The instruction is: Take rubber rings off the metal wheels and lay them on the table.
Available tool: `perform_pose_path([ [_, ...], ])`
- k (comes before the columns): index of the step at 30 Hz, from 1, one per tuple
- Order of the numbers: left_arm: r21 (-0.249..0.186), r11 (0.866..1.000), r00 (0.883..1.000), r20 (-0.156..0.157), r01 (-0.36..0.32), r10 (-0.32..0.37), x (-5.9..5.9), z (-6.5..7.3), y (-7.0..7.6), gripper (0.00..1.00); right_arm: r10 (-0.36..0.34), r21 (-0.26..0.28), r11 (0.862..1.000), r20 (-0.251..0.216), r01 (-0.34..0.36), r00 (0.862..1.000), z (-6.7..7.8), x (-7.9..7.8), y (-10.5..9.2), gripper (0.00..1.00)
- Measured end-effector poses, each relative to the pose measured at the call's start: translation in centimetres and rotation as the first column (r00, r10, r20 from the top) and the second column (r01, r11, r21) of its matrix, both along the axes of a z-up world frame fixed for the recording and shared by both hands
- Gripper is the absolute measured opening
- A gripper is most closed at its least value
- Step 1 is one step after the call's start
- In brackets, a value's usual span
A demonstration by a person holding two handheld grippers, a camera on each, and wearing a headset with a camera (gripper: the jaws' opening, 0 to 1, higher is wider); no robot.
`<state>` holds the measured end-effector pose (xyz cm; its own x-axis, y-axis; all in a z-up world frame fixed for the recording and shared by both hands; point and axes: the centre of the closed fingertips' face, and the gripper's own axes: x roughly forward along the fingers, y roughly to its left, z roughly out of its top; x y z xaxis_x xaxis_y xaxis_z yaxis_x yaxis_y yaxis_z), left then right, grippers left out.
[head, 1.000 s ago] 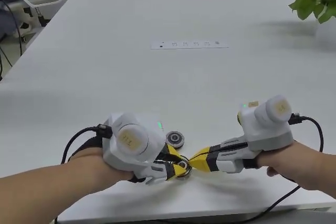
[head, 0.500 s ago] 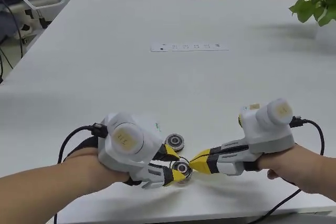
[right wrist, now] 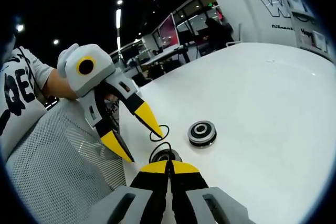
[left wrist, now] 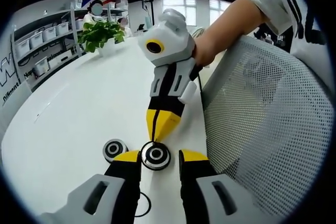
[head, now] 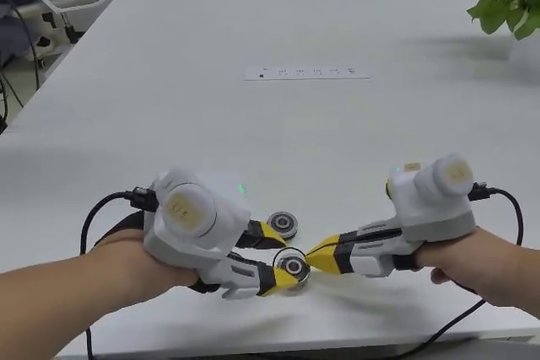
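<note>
The left tool (left wrist: 160, 157) is standing spread, its jaws flanking a metal wheel (head: 293, 265) lying near the front edge of the bench (head: 337, 141). The right tool (right wrist: 169, 167), jaws pressed together, is pinching that wheel's rubber ring (right wrist: 164, 144). A second wheel (head: 282, 224) is sitting just beside.

Yellow-tipped jaws pressed together, the right gripper (right wrist: 169, 168) points at a metal wheel (right wrist: 167, 156) by the white table's (right wrist: 262, 103) edge. A thin black rubber ring (right wrist: 159, 132) lies just beyond, and a second wheel (right wrist: 202, 132) sits farther in. The left gripper (right wrist: 143, 143) reaches in, jaws spread.
</note>
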<state>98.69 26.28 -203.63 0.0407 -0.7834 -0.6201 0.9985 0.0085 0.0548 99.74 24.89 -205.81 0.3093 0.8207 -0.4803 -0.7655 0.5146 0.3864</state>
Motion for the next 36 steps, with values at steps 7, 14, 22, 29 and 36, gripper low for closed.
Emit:
perform_pose_path([
  [7, -0.011, 1.000, 1.000, -0.014, -0.017, 0.017, 0.0, 0.5, 0.7, 0.30, -0.004, 0.005, 1.000, 0.003, 0.004, 1.000, 0.2, 0.1, -0.1, 0.00],
  [14, -0.017, 0.999, 0.999, -0.019, -0.037, 0.037, 0.0, 0.8, 1.4, 0.33, -0.002, 0.009, 1.000, 0.002, 0.002, 1.000, 0.2, 0.0, -0.1, 0.00],
  [22, -0.040, 0.998, 0.998, -0.030, -0.057, 0.056, 0.1, 1.8, 2.0, 0.38, -0.005, 0.016, 1.000, 0.002, 0.005, 1.000, 0.4, 0.1, -0.1, 0.00],
  [29, -0.054, 0.995, 0.996, -0.046, -0.082, 0.080, 0.0, 2.1, 2.9, 0.43, -0.011, 0.024, 1.000, 0.002, 0.011, 1.000, 0.6, 0.2, -0.2, 0.00],
  [36, -0.065, 0.993, 0.994, -0.058, -0.100, 0.097, -0.2, 2.4, 3.4, 0.48, -0.014, 0.033, 0.999, 0.001, 0.014, 1.000, 0.8, 0.2, -0.1, 0.00],
])
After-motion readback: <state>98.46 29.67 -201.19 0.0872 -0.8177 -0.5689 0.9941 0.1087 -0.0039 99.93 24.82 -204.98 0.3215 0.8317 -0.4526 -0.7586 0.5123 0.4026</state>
